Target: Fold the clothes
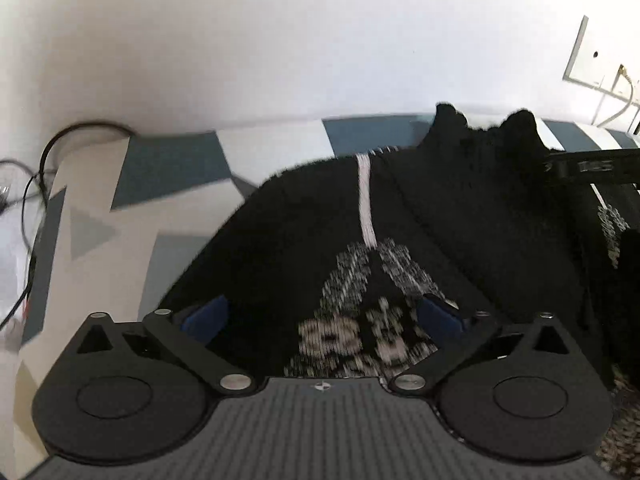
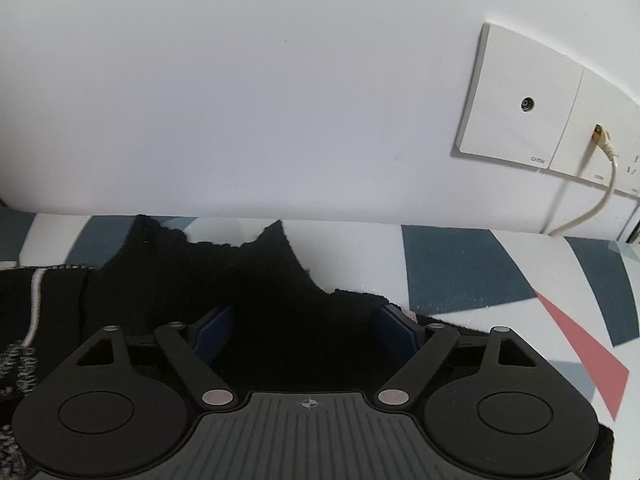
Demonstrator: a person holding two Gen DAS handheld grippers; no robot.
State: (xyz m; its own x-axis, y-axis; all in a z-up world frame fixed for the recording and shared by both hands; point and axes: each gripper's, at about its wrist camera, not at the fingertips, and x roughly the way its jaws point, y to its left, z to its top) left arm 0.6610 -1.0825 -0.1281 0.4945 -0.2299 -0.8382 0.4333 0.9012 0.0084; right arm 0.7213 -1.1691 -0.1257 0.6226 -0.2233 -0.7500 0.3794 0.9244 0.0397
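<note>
A black knit sweater with a white stripe and a grey-white patterned band lies on a cover printed with blue, white and red shapes. My left gripper hovers close over the patterned band, its blue pads spread wide and pressing on nothing. In the right wrist view the sweater shows two raised black points near the wall. There my right gripper stands open over plain black cloth at the garment's right edge, and its blue pads grip nothing.
A white wall rises just behind the cover. Socket plates with a white cable plugged in sit on the wall at the right. Black cables loop at the far left. A black bar with pale markings crosses the sweater's right side.
</note>
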